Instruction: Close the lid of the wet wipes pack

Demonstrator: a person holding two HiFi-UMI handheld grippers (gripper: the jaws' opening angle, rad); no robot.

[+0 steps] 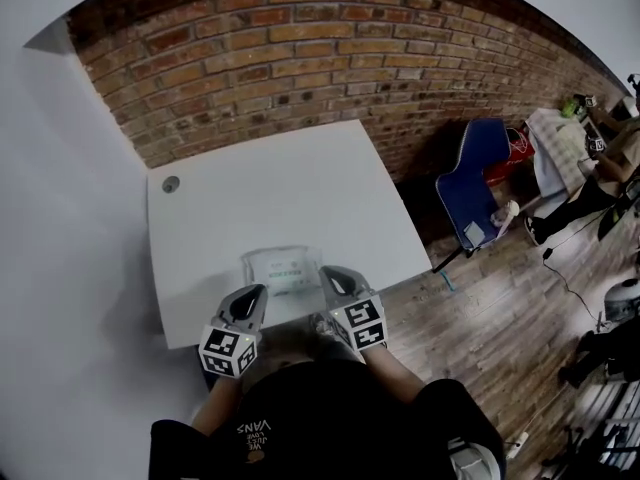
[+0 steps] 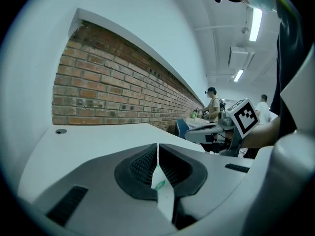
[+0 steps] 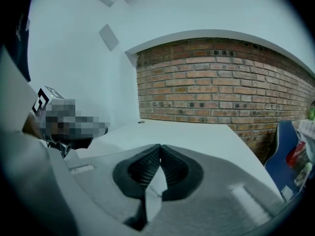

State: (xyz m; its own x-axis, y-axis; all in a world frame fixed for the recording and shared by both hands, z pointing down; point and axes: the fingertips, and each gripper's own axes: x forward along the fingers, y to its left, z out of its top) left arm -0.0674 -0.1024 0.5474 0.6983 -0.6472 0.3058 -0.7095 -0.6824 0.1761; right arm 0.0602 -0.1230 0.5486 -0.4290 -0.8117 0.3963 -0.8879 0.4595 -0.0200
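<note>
wipes pack [image 1: 282, 270] crosswise, ends pinched by left claw [image 1: 256, 293], right claw [image 1: 330, 276]

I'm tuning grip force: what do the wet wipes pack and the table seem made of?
Wet wipes pack: likely thin soft plastic film, since it looks translucent with soft, uneven edges. Table: smooth matte white top, probably laminate, with no grain showing.
</note>
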